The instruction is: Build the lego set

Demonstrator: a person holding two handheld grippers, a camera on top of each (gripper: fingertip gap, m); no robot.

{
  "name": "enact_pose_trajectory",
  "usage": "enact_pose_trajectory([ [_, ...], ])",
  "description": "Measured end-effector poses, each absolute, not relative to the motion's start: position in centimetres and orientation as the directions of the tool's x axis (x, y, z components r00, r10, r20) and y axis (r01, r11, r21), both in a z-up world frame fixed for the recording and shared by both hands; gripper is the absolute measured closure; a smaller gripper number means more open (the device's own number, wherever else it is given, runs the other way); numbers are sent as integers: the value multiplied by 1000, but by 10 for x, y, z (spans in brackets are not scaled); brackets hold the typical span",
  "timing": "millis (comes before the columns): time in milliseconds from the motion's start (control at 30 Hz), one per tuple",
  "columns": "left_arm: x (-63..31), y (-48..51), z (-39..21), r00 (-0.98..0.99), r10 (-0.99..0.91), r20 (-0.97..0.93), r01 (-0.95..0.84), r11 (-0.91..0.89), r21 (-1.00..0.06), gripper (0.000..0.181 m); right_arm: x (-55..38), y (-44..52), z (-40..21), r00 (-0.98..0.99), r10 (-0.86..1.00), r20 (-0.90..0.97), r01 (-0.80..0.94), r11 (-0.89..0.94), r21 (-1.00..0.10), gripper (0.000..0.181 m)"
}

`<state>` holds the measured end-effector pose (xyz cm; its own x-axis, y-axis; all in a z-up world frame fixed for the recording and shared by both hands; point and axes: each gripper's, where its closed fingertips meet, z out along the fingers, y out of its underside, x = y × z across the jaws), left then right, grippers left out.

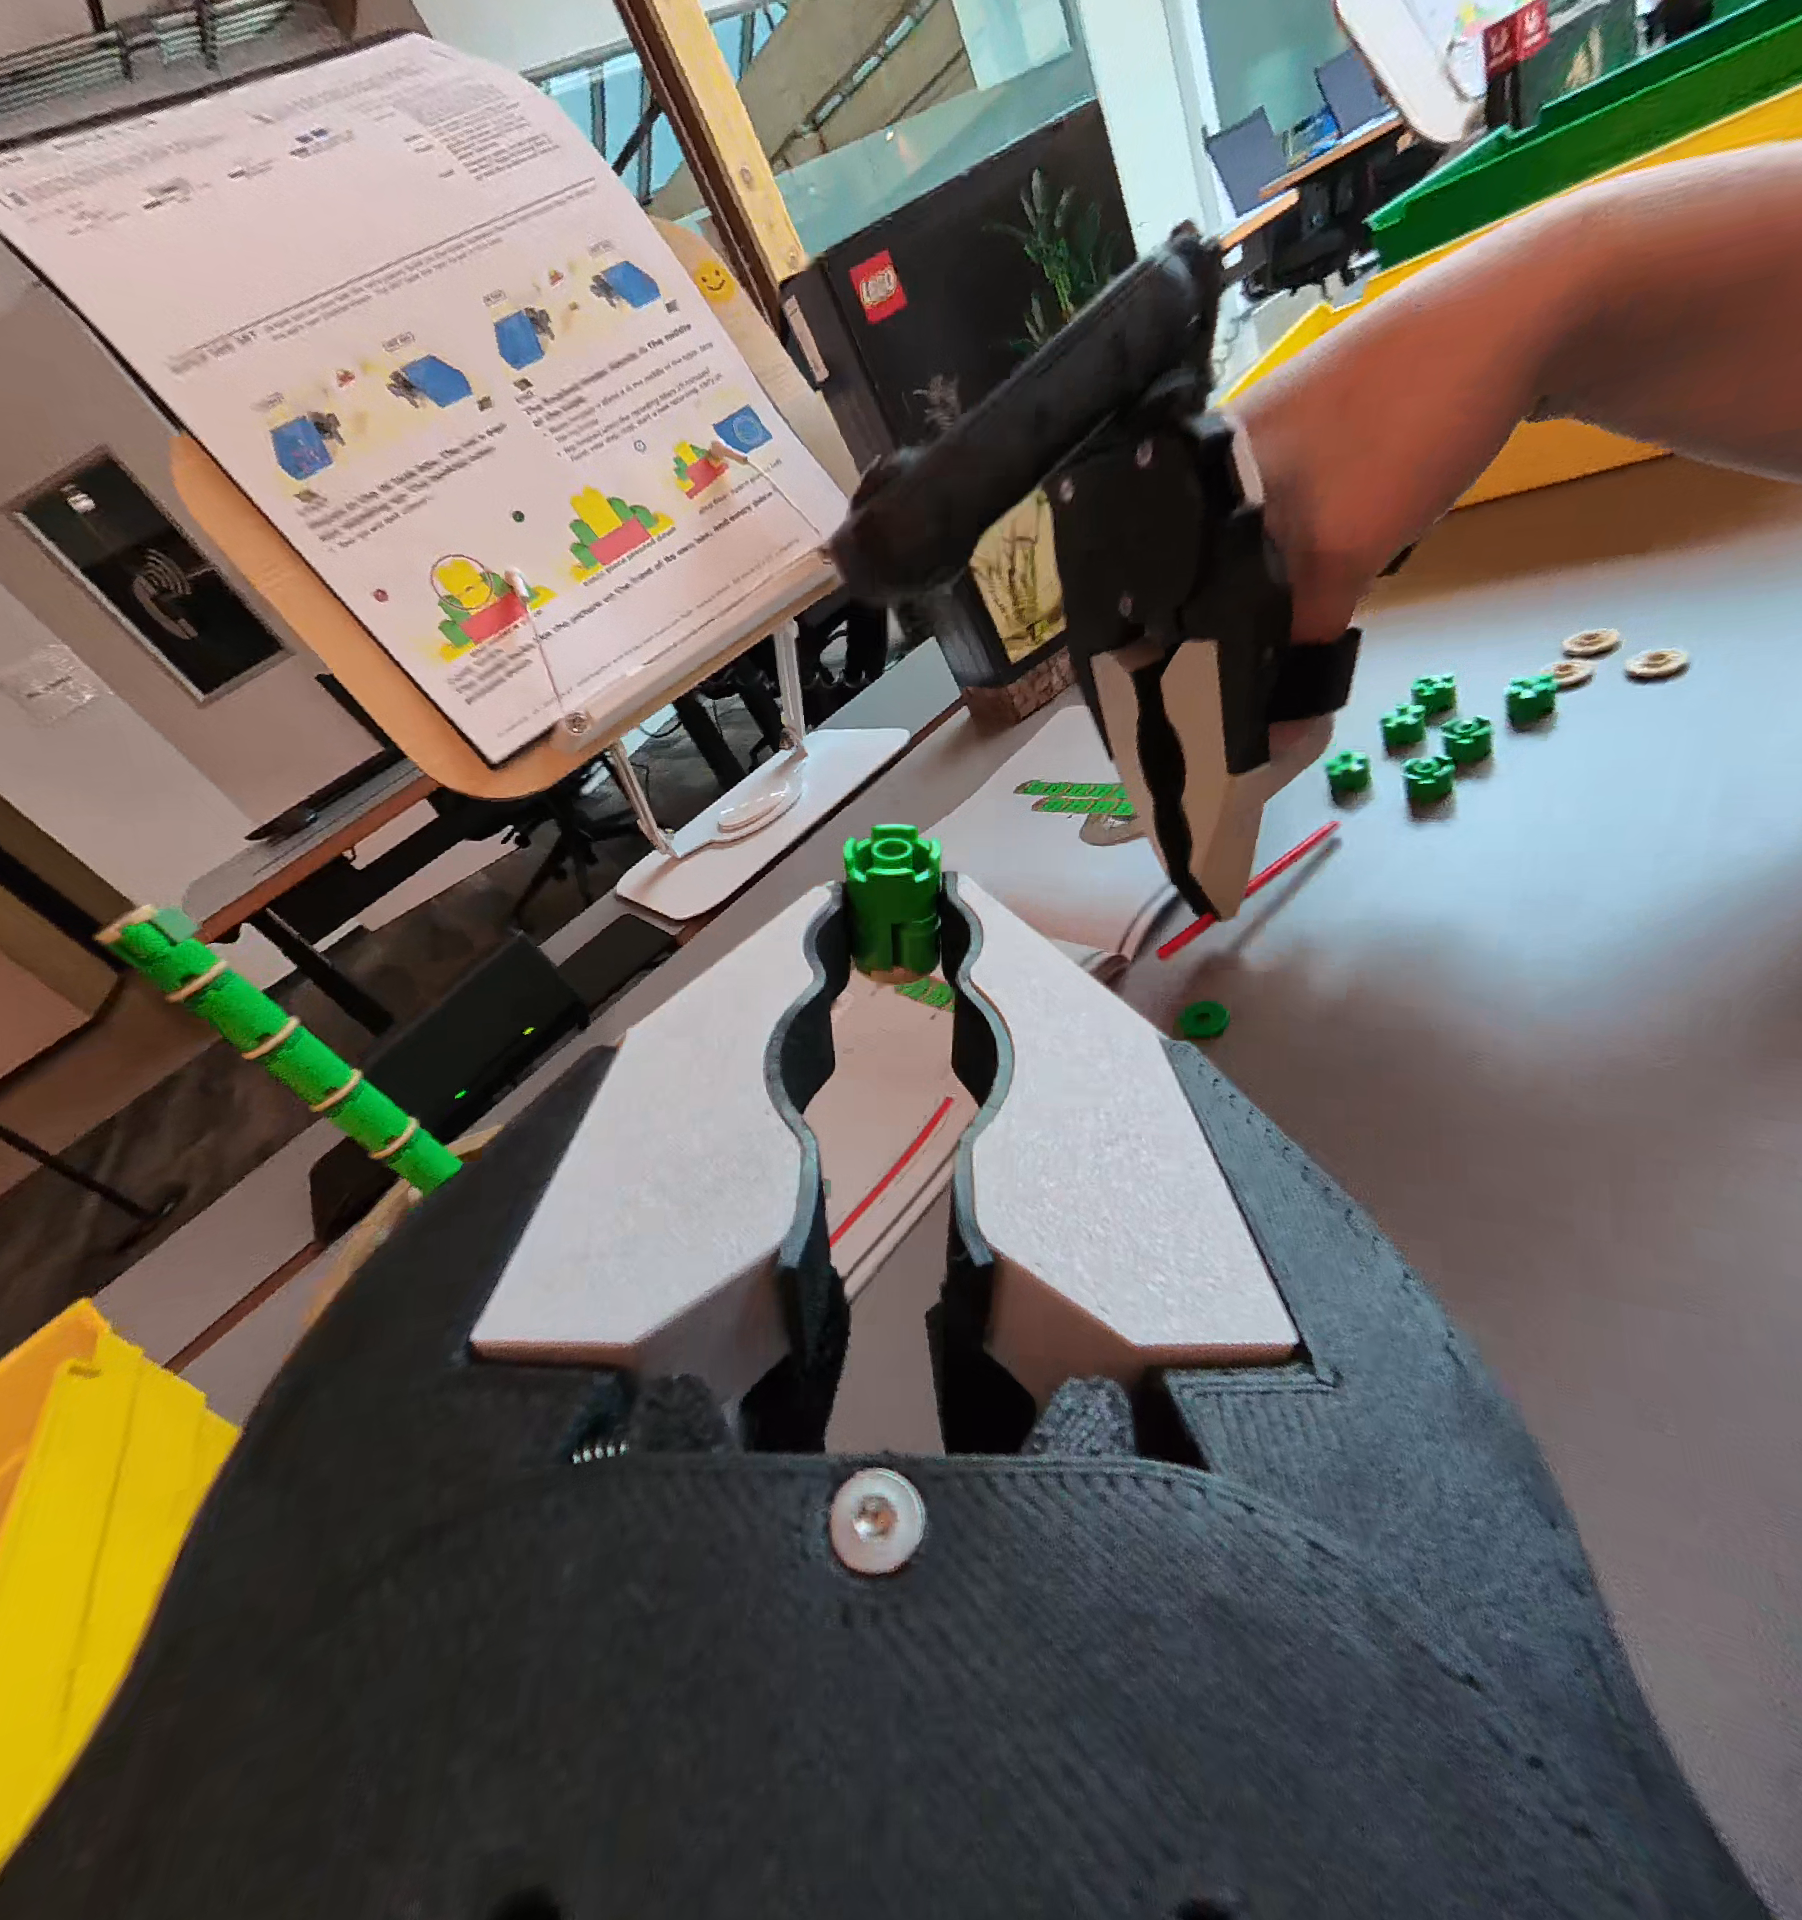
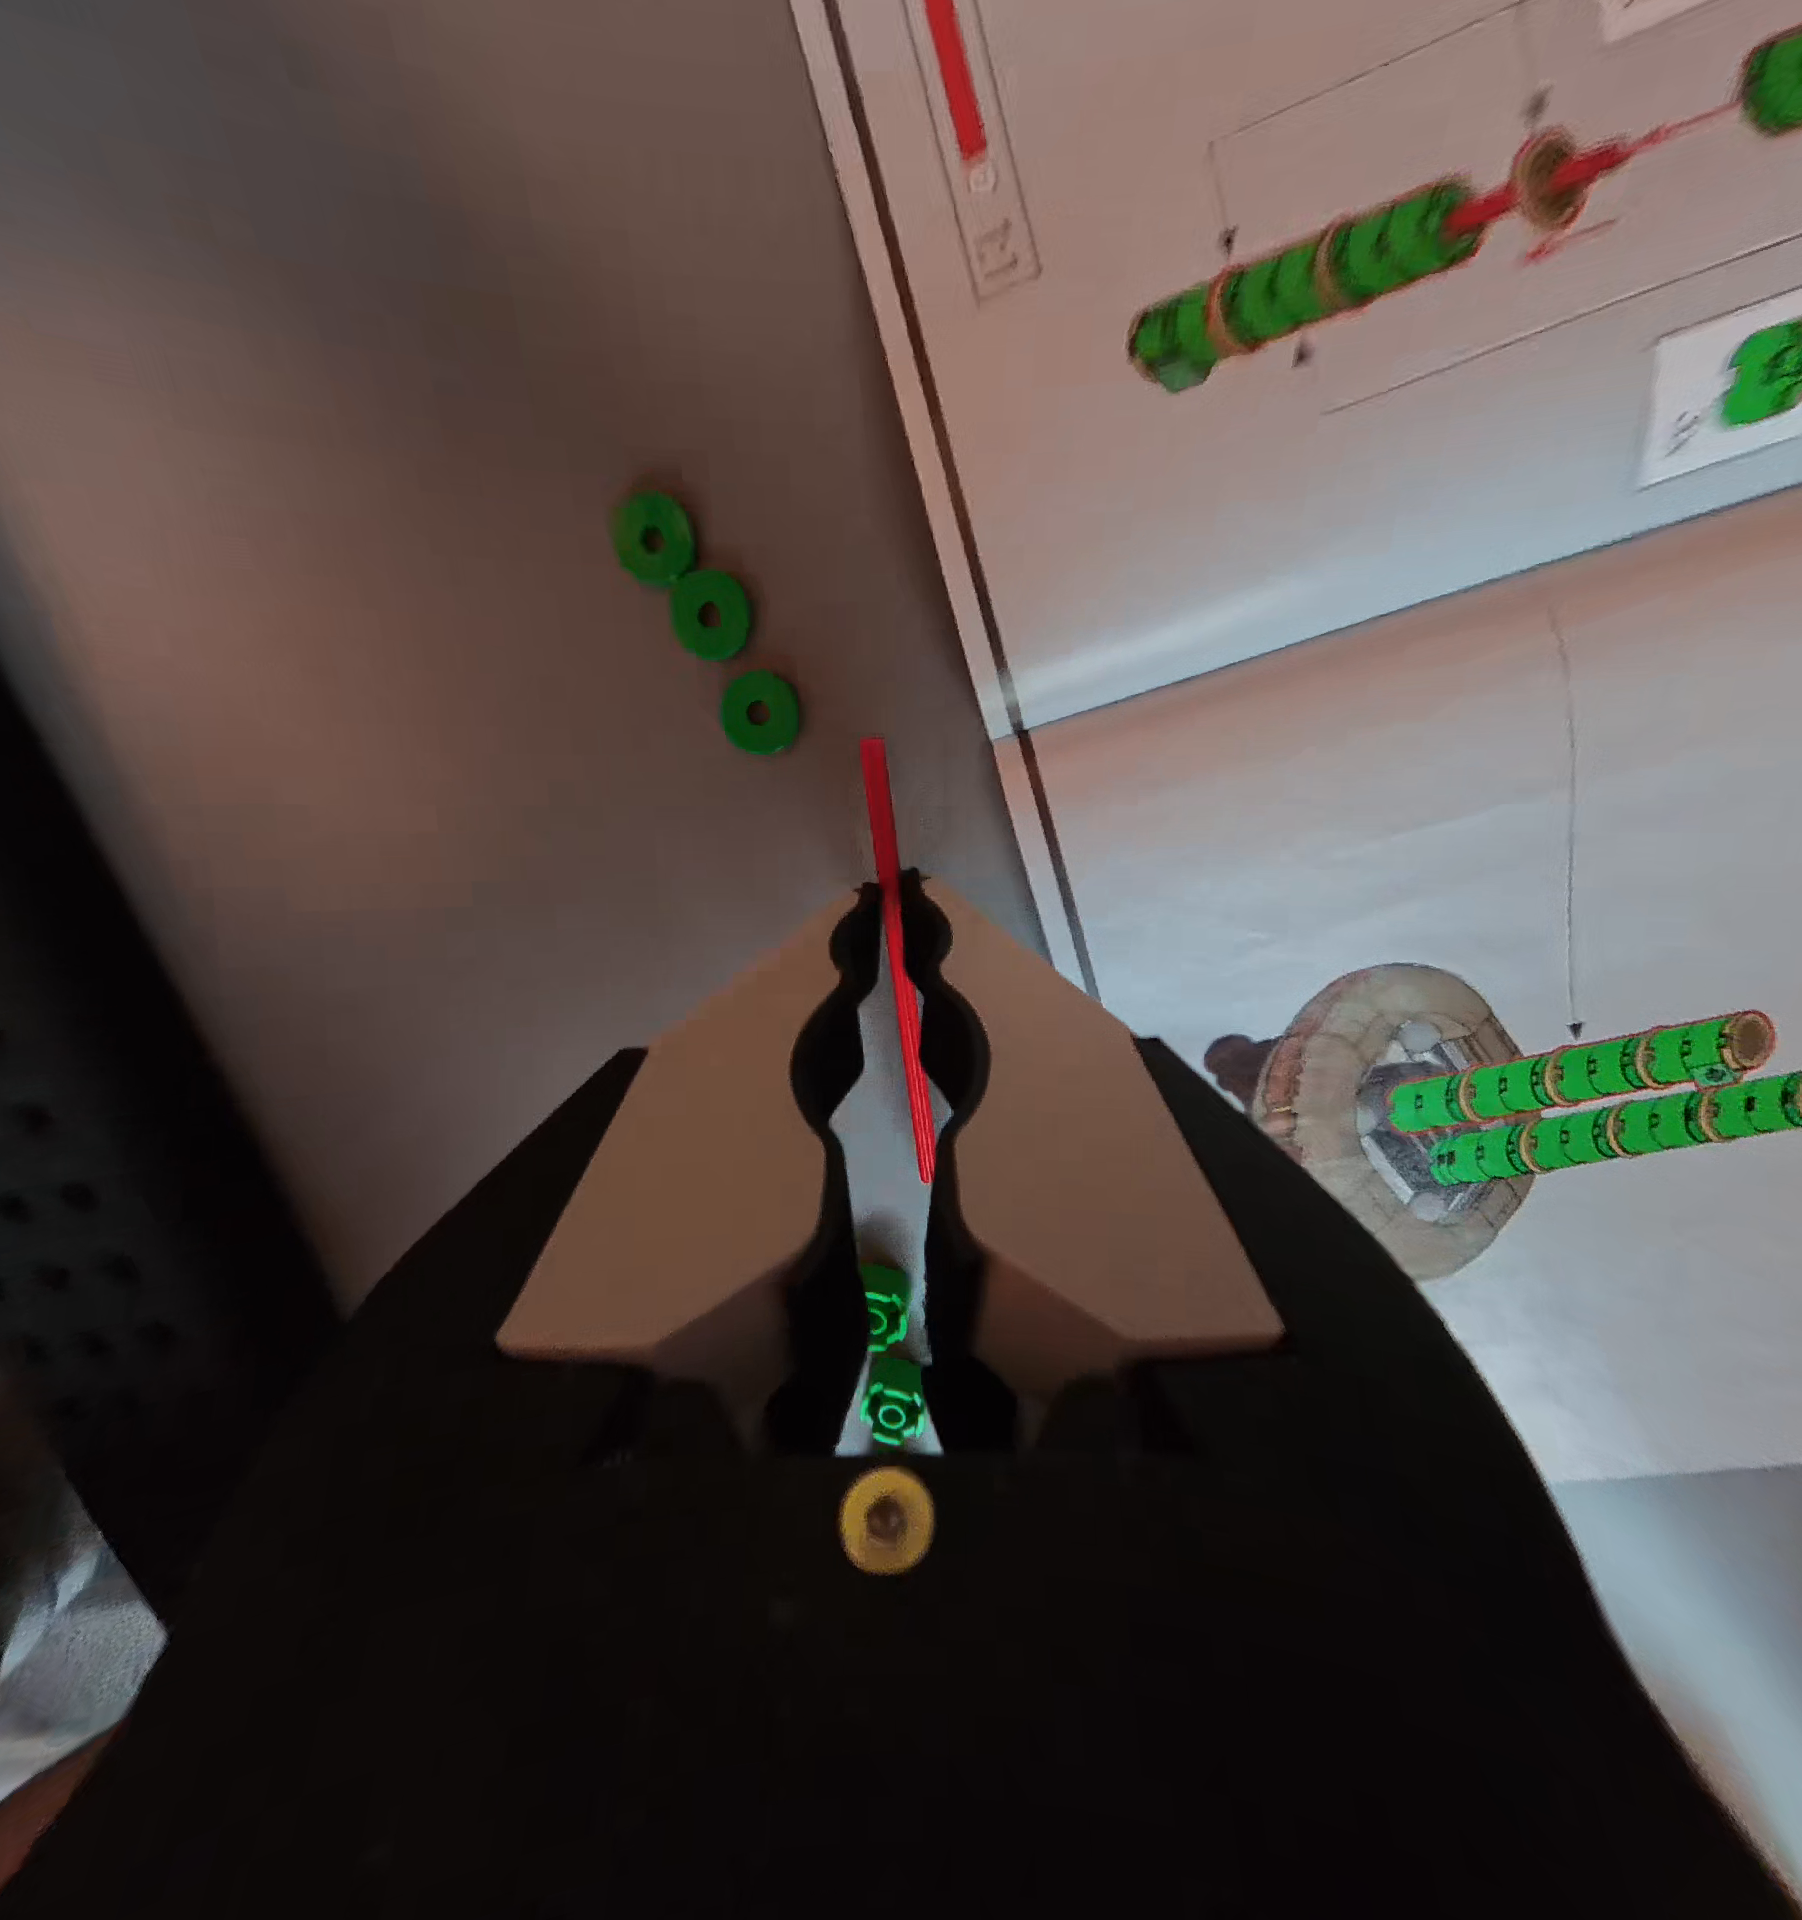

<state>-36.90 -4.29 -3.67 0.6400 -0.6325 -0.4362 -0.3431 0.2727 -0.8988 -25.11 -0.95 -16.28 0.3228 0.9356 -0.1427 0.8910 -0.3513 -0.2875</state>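
Here, grey surface (image 1: 1603, 1039) carries everything. Instruction sheet on a stand (image 1: 409, 416) at 10 o'clock in left wrist view; printed build booklet (image 2: 1396, 727) at 2 o'clock in right wrist view. Left gripper (image 1: 892, 914): fingers clenched on a stack of green round bricks (image 1: 889, 894), held upright at the tips. Right gripper (image 2: 892, 894), w/ a person's hand (image 1: 1416, 436) on it, points down at the surface, fingers grasping a thin red rod (image 2: 892, 935). Loose green bricks (image 1: 1437, 732) at 2 o'clock in left wrist view, tan rings (image 1: 1624, 655) just beyond. Three green discs (image 2: 710, 613) near rod tip, approx 11 o'clock.
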Motion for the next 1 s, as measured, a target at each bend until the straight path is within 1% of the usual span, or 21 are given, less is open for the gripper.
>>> enact_pose_trajectory([
  [67,-373,-40,-26,646,-640,-416,-311,277,-909,166,-265,-2,-130,319,927,-198,798,-376,-471,178],
  [133,-368,-35,-18,607,-716,-345,-256,235,-938,166,-282,8,-82,284,925,-252,618,-378,-690,179],
  [167,-364,-30,-17,589,-746,-309,-241,202,-949,166,-289,6,-55,206,939,-275,506,-343,-792,179],
  [200,-357,-25,-18,562,-781,-272,-236,164,-958,166,-292,4,-29,132,953,-272,382,-303,-873,179],
  [233,-348,-21,-19,539,-810,-234,-225,129,-966,166,-292,3,-6,78,963,-258,261,-270,-927,179],
  [267,-336,-19,-18,511,-837,-196,-199,106,-974,166,-289,2,15,34,966,-257,144,-259,-955,179],
  [333,-312,-23,-19,435,-893,-114,-132,62,-989,166,-280,2,49,-44,950,-310,-49,-312,-949,180],
  [433,-291,-33,-35,365,-930,31,-60,-57,-997,166,-276,5,82,-177,896,-406,-245,-440,-864,180],
  [533,-291,-44,-50,341,-937,80,-79,-113,-990,166,-292,-5,83,-313,823,-475,-246,-553,-796,180],
  [633,-297,-51,-49,324,-939,119,-57,-145,-988,166,-310,-10,70,-359,787,-501,-218,-593,-775,180],
  [733,-299,-53,-40,303,-942,143,-32,-160,-987,167,-322,-16,62,-371,808,-457,-231,-557,-797,180],
  [800,-301,-51,-43,332,-938,104,-62,-131,-989,167,-324,-22,61,-365,830,-423,-230,-520,-822,179],
  [900,-302,-50,-45,349,-934,74,-83,-109,-991,166,-325,-30,58,-315,888,-335,-219,-412,-885,180],
  [1000,-303,-44,-52,381,-923,58,-121,-112,-986,166,-324,-30,56,-233,932,-276,-215,-327,-920,179],
])
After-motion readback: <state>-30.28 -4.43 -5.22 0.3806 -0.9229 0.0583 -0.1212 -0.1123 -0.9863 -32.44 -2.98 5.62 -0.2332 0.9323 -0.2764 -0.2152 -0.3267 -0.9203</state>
